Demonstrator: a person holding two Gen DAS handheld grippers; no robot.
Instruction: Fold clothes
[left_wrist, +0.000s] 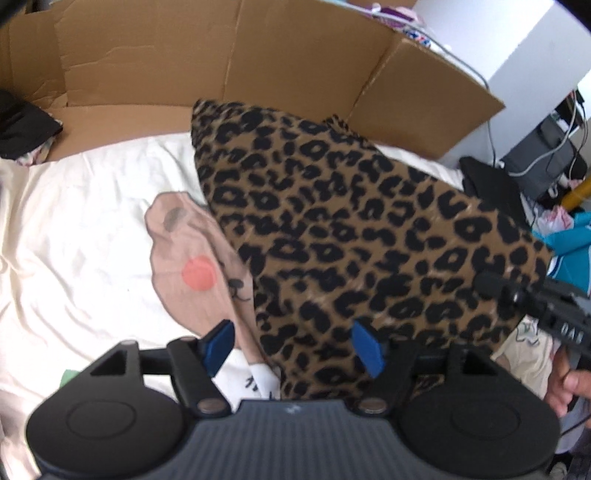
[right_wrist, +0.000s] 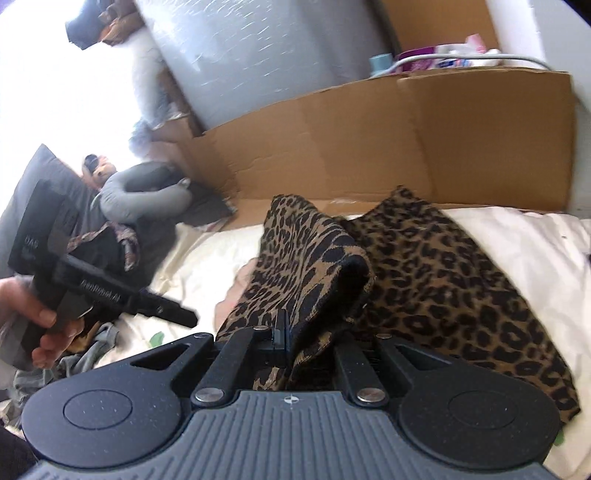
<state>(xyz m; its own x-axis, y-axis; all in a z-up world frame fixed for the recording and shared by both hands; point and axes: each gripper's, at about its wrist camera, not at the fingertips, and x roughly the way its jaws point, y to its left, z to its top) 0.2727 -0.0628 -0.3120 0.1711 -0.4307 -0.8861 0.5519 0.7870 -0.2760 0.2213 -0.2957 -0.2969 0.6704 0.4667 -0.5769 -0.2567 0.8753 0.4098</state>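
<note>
The cream, wrinkled bedsheet (left_wrist: 74, 221) carried a brown, black-spotted leopard-print knit garment (left_wrist: 351, 221), which lay from the centre out toward four o'clock in the left wrist view, with a brown cardboard panel (left_wrist: 184, 55) upright behind it at twelve o'clock. It looked soft, limp and light, likely to sag and drape, so a hem or corner seemed the best hold. The right gripper (right_wrist: 282, 328) pinched a raised fold of it, while the left gripper (left_wrist: 293, 347) stood spread over its near edge, gripping nothing.

Right gripper (right_wrist: 282, 332) jaws half buried under bunched leopard-print garment (right_wrist: 424, 266).
</note>
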